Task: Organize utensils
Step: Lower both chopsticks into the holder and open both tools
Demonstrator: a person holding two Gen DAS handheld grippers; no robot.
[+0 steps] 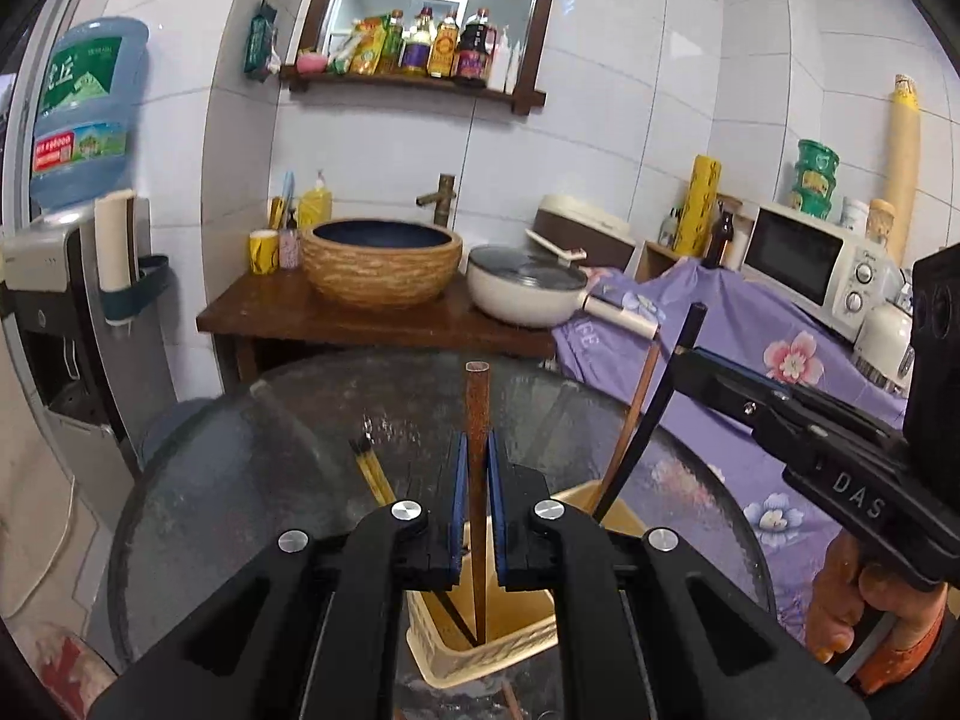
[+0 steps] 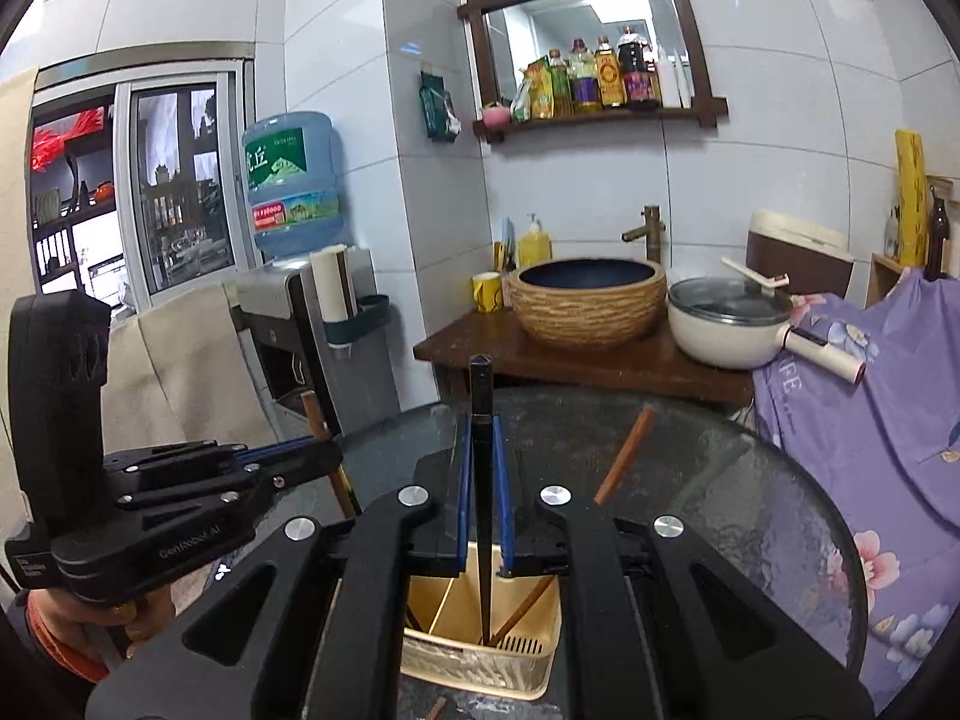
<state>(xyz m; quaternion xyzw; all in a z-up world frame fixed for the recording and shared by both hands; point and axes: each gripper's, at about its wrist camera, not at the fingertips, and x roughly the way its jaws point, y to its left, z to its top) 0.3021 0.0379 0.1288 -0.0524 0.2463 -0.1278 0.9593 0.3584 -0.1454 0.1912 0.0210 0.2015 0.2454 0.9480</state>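
Over a round glass desk [image 1: 252,450], the left tool [image 1: 477,474] is clamped on a brown chopstick [image 1: 477,414] and the right tool [image 2: 483,480] on a black chopstick [image 2: 482,420], both tips down inside the beige utensil holder [image 2: 480,669]. Each stick should be kept upright and let go only once its tip rests on the holder's floor. "DAS" shows on the right tool, seemingly "GenRobot.AI" on the left.

brown chopstick [image 1: 477,420], black chopstick [image 2: 482,420], beige holder [image 2: 480,663]
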